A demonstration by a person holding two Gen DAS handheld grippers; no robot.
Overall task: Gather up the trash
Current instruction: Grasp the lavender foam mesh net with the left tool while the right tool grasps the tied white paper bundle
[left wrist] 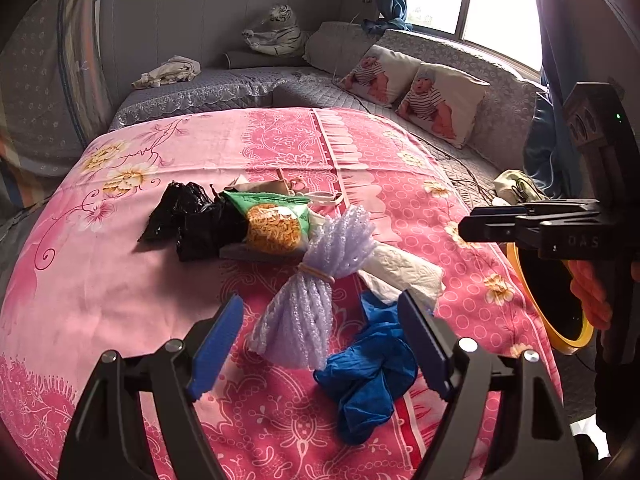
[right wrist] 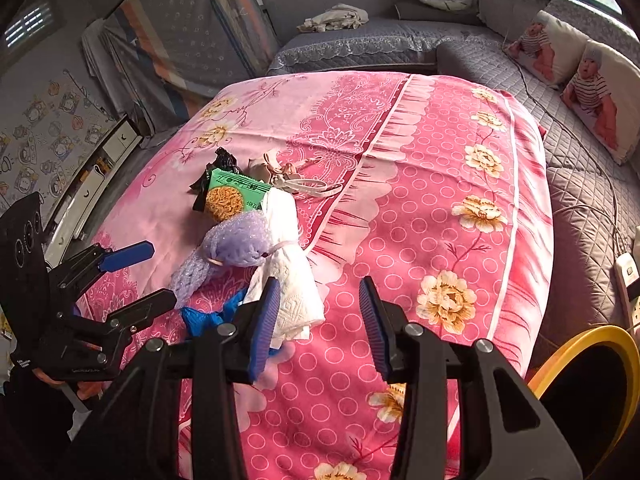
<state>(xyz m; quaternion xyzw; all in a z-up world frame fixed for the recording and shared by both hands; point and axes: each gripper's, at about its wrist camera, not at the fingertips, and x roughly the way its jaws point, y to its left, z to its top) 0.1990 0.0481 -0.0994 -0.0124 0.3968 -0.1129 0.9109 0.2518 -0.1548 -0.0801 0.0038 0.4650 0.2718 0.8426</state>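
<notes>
Between my left gripper's (left wrist: 320, 344) wide-apart jaws lie the mesh (left wrist: 308, 280) and blue glove (left wrist: 368, 376), untouched; my right gripper (right wrist: 316, 320) hangs partly open, empty, tissue (right wrist: 292, 280) just beyond its left pad. Right of it stands the bin (right wrist: 580, 344).

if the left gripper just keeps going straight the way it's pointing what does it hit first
Most likely the purple foam net bundle, which lies between the open fingers of the left gripper, with the blue glove just beside it. Depth is hard to judge, so the glove could come first.
</notes>
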